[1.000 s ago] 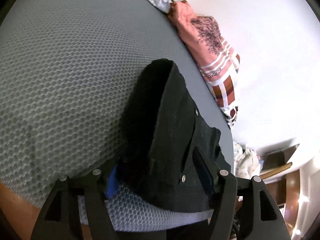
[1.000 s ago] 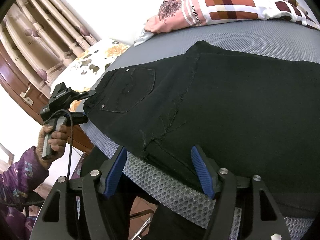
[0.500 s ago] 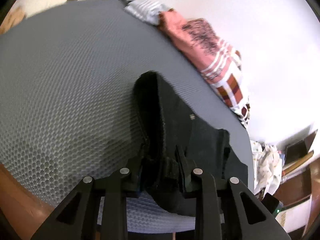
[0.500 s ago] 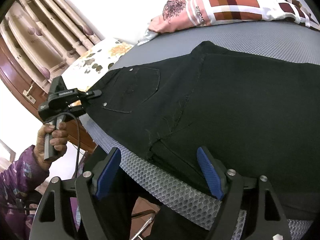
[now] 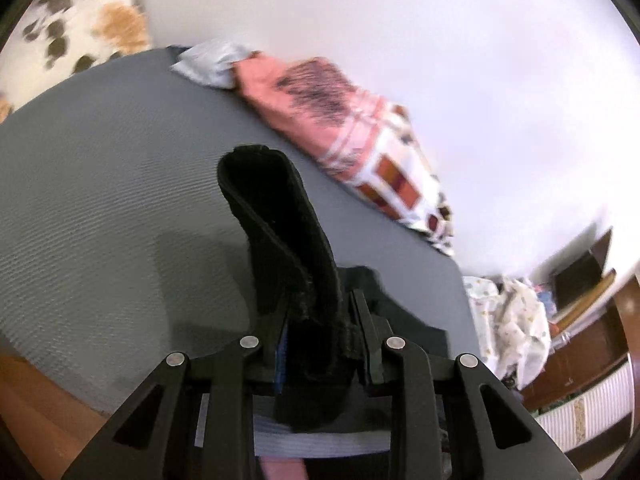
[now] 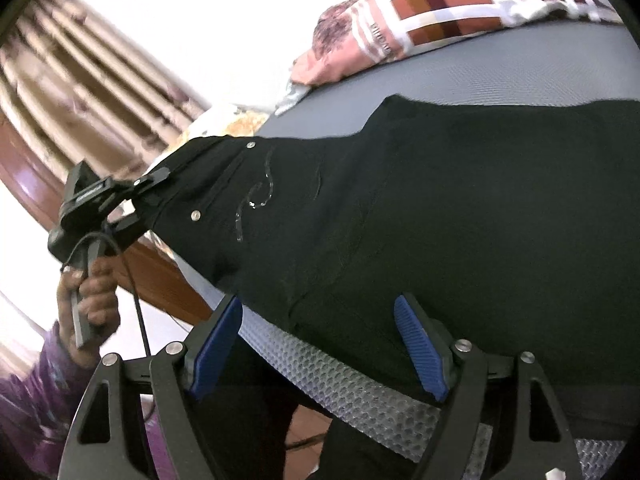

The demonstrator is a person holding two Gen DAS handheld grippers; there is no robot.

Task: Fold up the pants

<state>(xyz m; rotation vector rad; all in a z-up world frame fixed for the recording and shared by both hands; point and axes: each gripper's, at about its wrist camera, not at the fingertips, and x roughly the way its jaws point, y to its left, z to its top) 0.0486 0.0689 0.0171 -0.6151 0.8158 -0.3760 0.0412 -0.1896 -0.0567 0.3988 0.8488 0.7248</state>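
Most of the grey bed (image 6: 500,76) lies under black pants (image 6: 460,216). The left tool (image 5: 320,332) is clenched on their waistband, lifting it; the right tool (image 6: 320,344) hangs released over their near edge.

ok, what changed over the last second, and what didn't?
The left gripper went from open around the waistband corner of the black pants to shut on it, then lifted it: that corner now hangs off the grey mattress. The right gripper stayed open at the near edge, fingers not gripping. The rest of the pants and the patterned pillow kept their places.
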